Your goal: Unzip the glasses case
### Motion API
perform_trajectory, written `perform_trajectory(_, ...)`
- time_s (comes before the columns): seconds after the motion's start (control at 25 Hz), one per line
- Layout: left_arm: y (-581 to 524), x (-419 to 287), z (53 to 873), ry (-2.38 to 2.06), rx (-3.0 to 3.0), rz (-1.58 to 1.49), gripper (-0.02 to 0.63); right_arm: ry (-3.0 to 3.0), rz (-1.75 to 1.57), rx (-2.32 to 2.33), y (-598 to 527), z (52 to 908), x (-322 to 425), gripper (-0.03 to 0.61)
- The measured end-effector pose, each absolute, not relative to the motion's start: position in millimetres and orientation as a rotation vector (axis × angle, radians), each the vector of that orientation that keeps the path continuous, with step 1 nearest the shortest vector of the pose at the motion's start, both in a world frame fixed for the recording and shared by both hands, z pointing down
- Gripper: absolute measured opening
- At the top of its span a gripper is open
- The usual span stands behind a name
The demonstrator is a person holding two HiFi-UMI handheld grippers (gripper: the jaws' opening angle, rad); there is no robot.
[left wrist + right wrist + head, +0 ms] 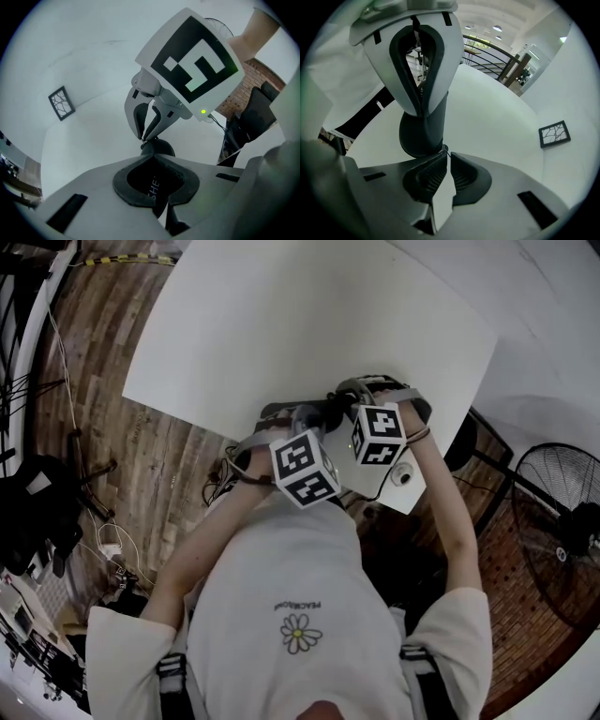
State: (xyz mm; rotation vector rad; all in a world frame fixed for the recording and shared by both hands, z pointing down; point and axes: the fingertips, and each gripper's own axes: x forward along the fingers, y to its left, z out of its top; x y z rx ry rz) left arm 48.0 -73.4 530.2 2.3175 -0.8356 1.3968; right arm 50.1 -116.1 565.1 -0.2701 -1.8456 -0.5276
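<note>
Unzipping step, seemingly at its start. My left tongs (152, 161) clamp the glasses case (158, 148), held just over the near edge of the white table (309, 324). My right tongs (446, 155) are pressed together on what looks like the zip pull (446, 149) at the case's end. Next, I judge, comes a steady pull along the zip while the left grip stays firm. The case is dark, smooth and rounded, with pale lettering.

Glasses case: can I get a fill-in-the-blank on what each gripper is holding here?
1. The left gripper clamps the glasses case over a ____ table.
2. The right gripper pinches the zipper pull, jaws ____.
3. Each gripper carries a square-marked ____.
Missing: white; shut; cube.
</note>
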Motion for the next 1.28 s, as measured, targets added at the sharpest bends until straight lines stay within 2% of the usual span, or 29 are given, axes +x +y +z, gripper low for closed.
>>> perform_trajectory(0.16,-81,34,508,-0.93,2.371,1.333,0.035,-1.92,-0.45,-0.13,-118,546,46,0.023)
perform_trajectory(0.24,-91,24,487,-0.991,2.392,1.258,0.075,-1.983,-0.385,-0.026,-121,525,47,0.103)
perform_trajectory(0.28,-96,19,475,-1.02,2.403,1.221,0.084,-2.03,-0.342,0.052,-124,510,47,0.121)
perform_trajectory(0.4,-117,1,433,-1.15,2.462,1.091,0.083,-2.203,-0.197,0.361,-138,456,52,0.123)
perform_trajectory(0.52,-137,-8,376,-1.274,2.602,0.835,0.063,-2.365,-0.117,0.724,-151,393,69,0.123)
perform_trajectory(0.68,-151,-10,310,-1.325,2.711,0.361,0.044,-2.486,-0.179,1.175,-156,310,101,0.113)
perform_trajectory(0.76,-152,-18,296,-1.422,2.688,0.226,0.026,-2.47,-0.183,1.383,-150,293,117,0.083)
perform_trajectory(0.84,-147,-25,287,-1.513,2.658,0.121,0.017,-2.417,-0.138,1.594,-140,286,136,0.024)
perform_trajectory(1.04,-133,-32,275,-1.61,2.683,0.004,0.015,-2.366,-0.016,1.937,-114,283,167,0.006)
perform_trajectory(1.28,-130,-40,271,-1.666,2.672,-0.011,0.015,-2.347,0.027,1.955,-97,292,173,0.006)
